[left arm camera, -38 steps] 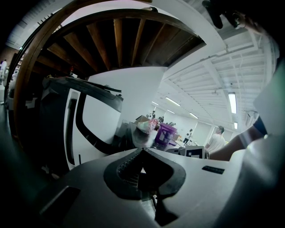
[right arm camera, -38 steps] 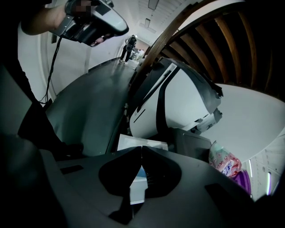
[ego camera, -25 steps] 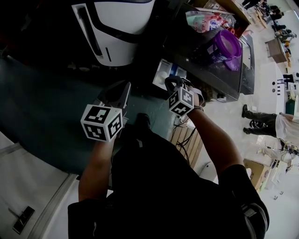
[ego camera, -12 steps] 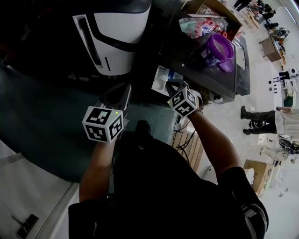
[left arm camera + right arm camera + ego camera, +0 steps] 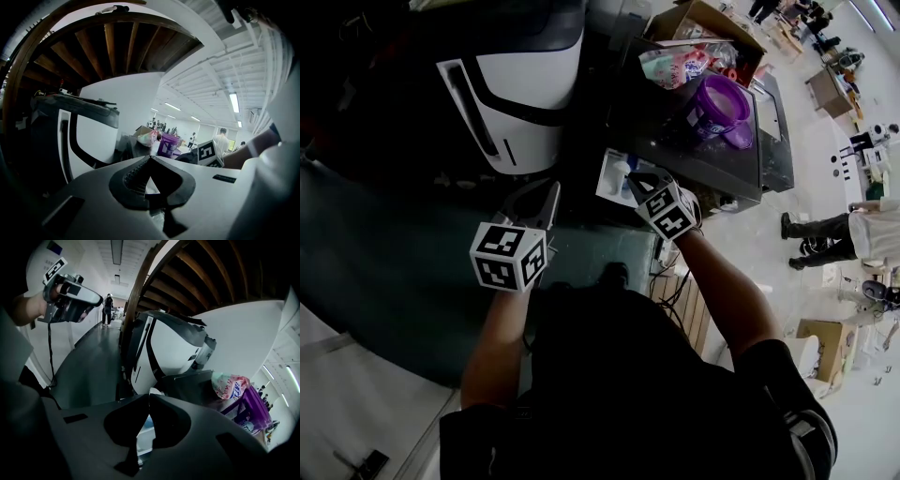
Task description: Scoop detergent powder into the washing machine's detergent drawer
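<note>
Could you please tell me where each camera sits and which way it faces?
Head view: on the person's head, looking steeply down at the washing machine; left forearm and right forearm show.
Left gripper view: on the left gripper, facing the purple tub; its shut fingers show.
Right gripper view: on the right gripper, facing the washing machine; its shut fingers show.
Shared: all show the washing machine and purple tub.

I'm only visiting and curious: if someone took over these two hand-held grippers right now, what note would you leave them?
Left gripper: shut, empty, before the washing machine.
Right gripper: shut, empty, close to what looks like the open detergent drawer.
Purple tub stands on the dark cabinet beyond.
No scoop in view.
Left to do: fetch powder, fill drawer.
</note>
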Available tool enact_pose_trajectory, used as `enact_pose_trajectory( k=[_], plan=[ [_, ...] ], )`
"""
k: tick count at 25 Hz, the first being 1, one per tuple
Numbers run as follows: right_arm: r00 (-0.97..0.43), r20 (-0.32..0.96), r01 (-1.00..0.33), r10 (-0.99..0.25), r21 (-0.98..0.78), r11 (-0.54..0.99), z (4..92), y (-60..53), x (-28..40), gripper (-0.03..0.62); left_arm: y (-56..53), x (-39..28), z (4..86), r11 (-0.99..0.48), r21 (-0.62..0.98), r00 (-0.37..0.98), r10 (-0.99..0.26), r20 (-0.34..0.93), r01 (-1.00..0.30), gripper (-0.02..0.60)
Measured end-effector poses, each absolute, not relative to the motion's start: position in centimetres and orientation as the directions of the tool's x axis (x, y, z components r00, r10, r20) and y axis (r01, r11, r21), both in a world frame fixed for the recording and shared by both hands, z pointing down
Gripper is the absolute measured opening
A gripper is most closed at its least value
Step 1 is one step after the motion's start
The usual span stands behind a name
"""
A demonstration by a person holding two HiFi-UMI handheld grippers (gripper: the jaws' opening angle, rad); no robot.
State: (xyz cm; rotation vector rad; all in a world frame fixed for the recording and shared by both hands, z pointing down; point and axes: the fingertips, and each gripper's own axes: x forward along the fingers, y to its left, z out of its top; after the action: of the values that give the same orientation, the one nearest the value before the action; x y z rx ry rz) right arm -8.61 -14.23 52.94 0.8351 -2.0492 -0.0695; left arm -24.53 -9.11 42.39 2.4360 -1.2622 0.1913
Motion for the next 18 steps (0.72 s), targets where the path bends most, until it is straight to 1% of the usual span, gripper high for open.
enact_pose_trajectory(
  k=[6,10,13,18],
  plan=[
    [-0.464,0.685,-0.606,-0.562,0.217,0.765,51.9,-14.6,-8.3,0.018,-9.9,-23.1,42.1,-0.51,0.26,0.571,-0.762,0.305,-0.82,0.008],
    [-0.534,0.64,-0.61,-0.553,0.162,0.776,50.5,-15.1,-7.4,0.018,-11.1,-21.0,41.7,-0.497,0.242,0.552,-0.773,0.312,-0.833,0.008],
    [-0.581,0.604,-0.614,-0.545,0.114,0.781,49.6,-15.5,-6.0,0.018,-12.0,-18.7,41.7,-0.489,0.236,0.542,-0.776,0.321,-0.84,0.008],
    [-0.66,0.524,-0.639,-0.538,-0.014,0.769,47.4,-16.7,-2.2,0.018,-13.5,-14.4,40.9,-0.483,0.215,0.529,-0.781,0.331,-0.848,0.008]
  ],
)
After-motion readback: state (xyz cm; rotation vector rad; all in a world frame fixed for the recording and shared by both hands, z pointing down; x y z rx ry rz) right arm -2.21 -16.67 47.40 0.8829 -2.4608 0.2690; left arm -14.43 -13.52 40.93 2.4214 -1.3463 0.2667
